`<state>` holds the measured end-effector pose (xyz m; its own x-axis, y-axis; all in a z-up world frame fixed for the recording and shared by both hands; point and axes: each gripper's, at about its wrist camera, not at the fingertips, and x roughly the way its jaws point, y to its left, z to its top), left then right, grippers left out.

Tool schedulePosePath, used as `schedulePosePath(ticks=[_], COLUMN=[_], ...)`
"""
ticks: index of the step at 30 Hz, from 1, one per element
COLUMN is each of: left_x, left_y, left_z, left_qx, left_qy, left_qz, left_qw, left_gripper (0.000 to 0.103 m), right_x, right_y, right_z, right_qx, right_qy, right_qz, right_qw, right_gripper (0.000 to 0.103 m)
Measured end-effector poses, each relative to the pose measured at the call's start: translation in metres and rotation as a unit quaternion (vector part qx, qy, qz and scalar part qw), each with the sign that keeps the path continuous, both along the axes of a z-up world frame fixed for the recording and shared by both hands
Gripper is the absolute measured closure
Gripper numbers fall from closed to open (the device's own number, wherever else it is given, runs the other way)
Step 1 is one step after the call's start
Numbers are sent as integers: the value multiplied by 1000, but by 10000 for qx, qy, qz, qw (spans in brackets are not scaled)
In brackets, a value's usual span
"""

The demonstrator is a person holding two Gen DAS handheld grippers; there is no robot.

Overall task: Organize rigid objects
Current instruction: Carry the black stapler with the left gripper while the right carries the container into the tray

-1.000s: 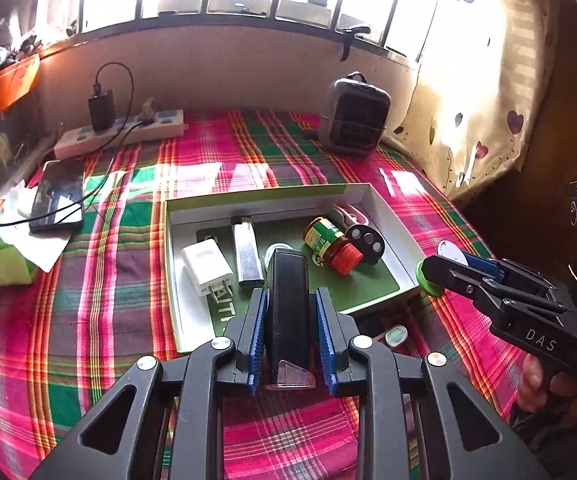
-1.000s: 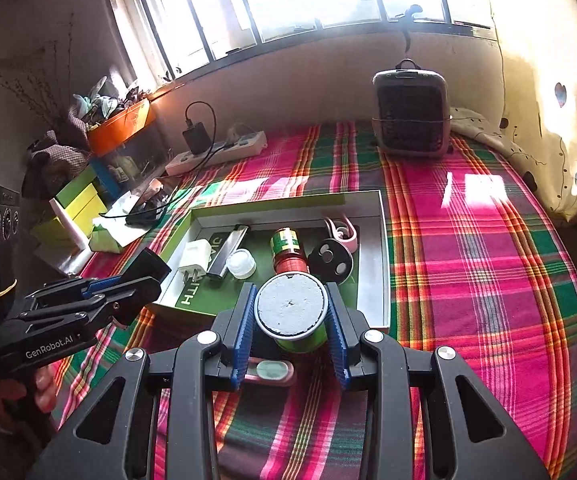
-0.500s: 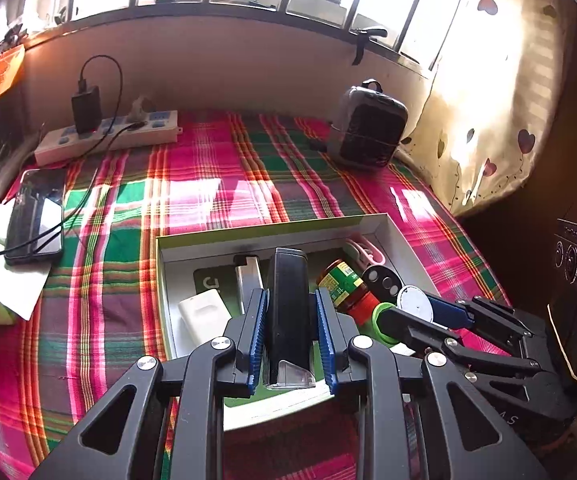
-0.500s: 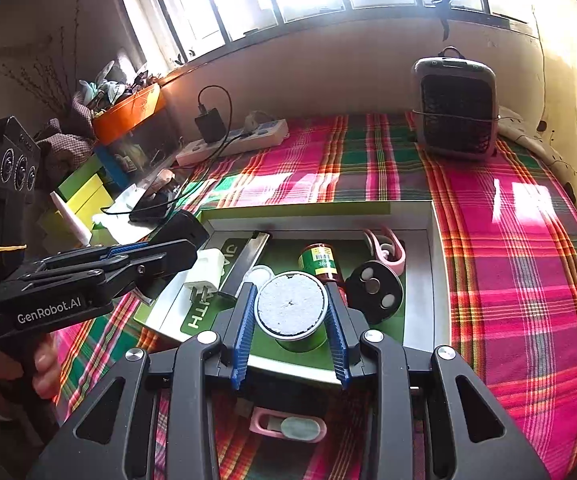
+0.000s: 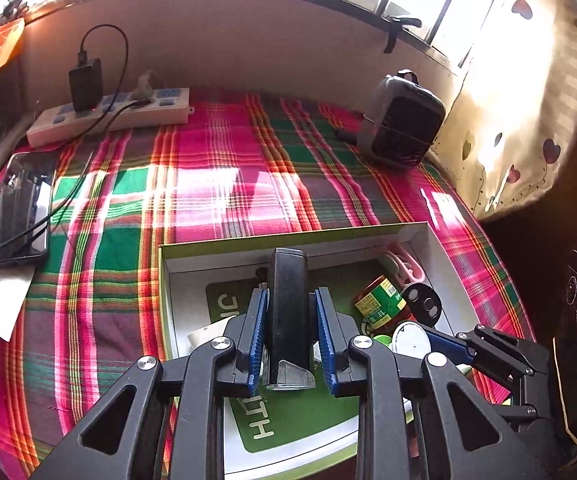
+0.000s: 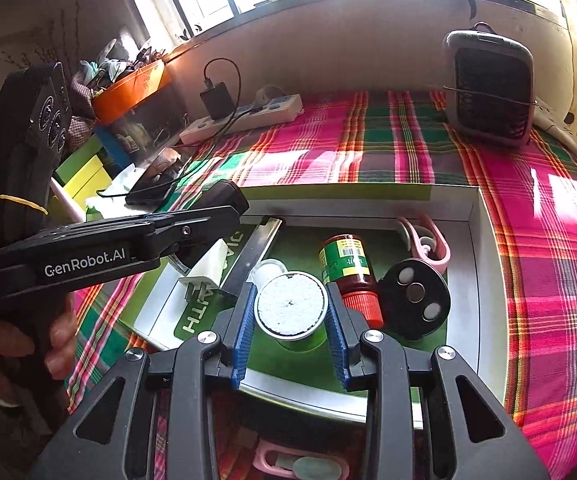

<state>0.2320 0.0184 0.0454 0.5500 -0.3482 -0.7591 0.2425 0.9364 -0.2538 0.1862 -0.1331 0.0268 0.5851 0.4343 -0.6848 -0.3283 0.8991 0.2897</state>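
The plaid-covered table (image 5: 216, 184) fills both views, and the open box (image 6: 472, 240) now sits low and centre in each, larger than 1 second ago, when both grippers hung short of its near rim; both loads have been carried in over it, so I judge the placing step is close. The left gripper (image 5: 291, 344) is narrowly clamped on a black oblong device (image 5: 288, 304), held above the box's left-centre floor. The right gripper (image 6: 291, 314) is closed on a green round container (image 6: 291, 306) with a white top, over the box's lower-middle green liner. Room is tight: in the right view a white charger (image 6: 208, 264) and a metal lighter (image 6: 254, 256) lie left, a red-capped bottle (image 6: 348, 272) and a black disc (image 6: 414, 300) lie just right, and a pink clip (image 6: 424, 246) sits near the far right wall. The 2 tools stand near each other, so a clash looks possible. A pink item (image 6: 300, 466) lies outside, below the near rim.
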Motion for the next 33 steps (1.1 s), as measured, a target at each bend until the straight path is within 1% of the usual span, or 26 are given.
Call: schedulePosePath(ticks=[5, 10, 17, 25, 33], left_x=[5, 9, 13, 15, 16], left_y=[1, 0, -1, -3, -2], left_z=[-6, -10, -17, -19, -22], left_qx=[-37, -10, -12, 3, -80], left_qy=[65, 101, 172, 161, 212], left_qz=[62, 92, 136, 124, 154], left_qw=[10000, 9999, 9998, 9998, 9996], left_gripper=[80, 80, 80, 80, 80], right_x=[2, 1, 2, 3, 3], right_y=[7, 10, 10, 11, 10], right_z=[-5, -8, -11, -12, -13], right_qx=[-247, -371, -370, -363, -325], right_qy=[-42, -72, -56, -37, -12], right_qz=[-11, 4, -10, -32, -36], right_qw=[9997, 9993, 9993, 9993, 9995], right_gripper=[68, 68, 68, 68, 68])
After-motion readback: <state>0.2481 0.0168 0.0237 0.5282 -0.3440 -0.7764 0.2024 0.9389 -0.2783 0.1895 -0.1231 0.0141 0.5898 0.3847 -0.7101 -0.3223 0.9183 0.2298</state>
